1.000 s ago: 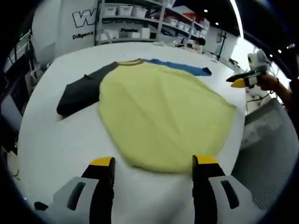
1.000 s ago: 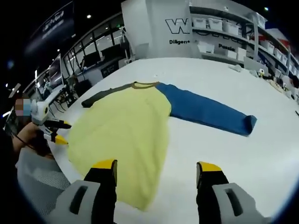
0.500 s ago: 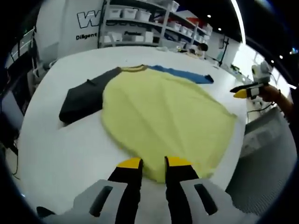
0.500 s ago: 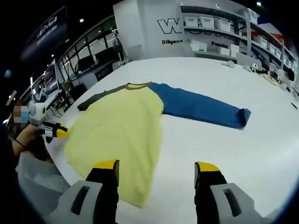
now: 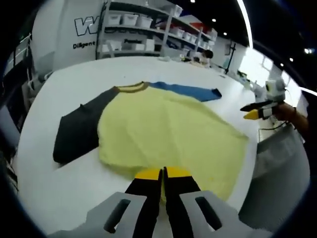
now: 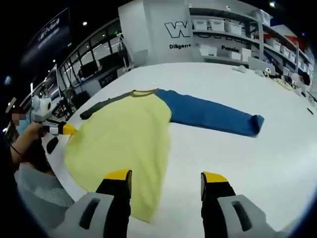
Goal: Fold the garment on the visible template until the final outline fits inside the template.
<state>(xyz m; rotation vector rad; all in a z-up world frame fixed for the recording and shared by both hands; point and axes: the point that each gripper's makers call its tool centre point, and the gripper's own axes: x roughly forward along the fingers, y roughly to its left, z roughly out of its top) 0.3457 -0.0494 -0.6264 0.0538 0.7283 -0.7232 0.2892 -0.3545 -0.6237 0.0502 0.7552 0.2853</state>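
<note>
A long-sleeved shirt with a yellow body, a dark sleeve and a blue sleeve lies spread flat on the white table. My left gripper is shut on the yellow hem at the near edge. In the right gripper view the same shirt lies ahead with its blue sleeve stretched to the right. My right gripper stands open just above the table beside the hem's corner, with nothing between its jaws. The left gripper appears there at the shirt's left edge.
Shelves with white bins line the back wall. The table's edge runs close behind the hem, with a grey surface below it. A person's hand holds the left gripper. Small items lie on the table's far right.
My left gripper's jaws went from wide open to shut on the yellow hem. The right gripper stayed open and hardly moved.
</note>
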